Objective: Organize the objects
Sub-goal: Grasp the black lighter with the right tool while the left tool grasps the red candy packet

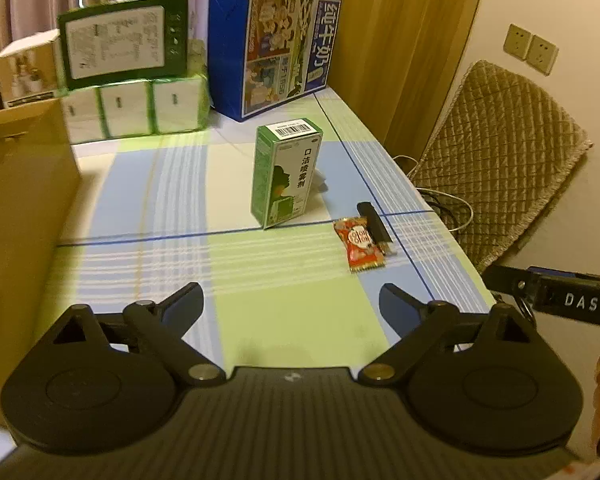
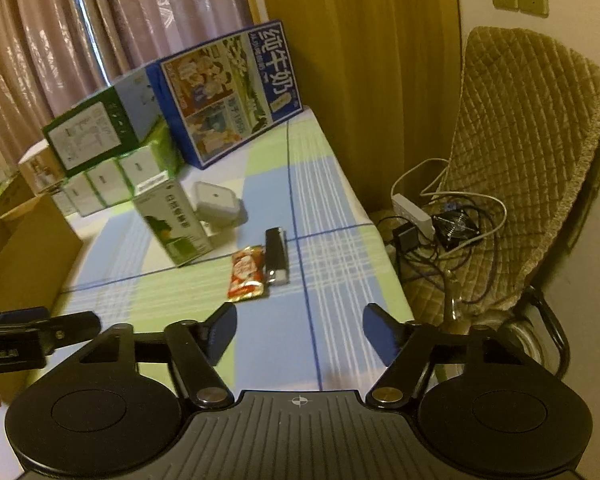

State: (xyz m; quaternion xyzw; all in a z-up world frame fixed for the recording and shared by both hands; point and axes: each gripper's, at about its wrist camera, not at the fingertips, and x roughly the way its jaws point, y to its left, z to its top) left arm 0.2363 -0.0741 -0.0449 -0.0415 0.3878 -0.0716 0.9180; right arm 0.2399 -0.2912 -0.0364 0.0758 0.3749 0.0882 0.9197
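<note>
Low in each frame, the left gripper [image 1: 291, 305] and right gripper [image 2: 299, 330] hung with jaws wide and empty over the checked green-and-blue tablecloth [image 1: 284, 312]. At mid-frame, a red crinkled candy packet [image 1: 359, 244] lay touching a black lighter [image 1: 374, 227]. A green upright cardboard box [image 1: 286, 176] stood just left of them.

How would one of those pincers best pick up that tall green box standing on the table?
Probably by its narrow upper body, from the front. The green box stands upright, so its two slim side faces suit the open right gripper. The candy packet lies clear of it.
</note>
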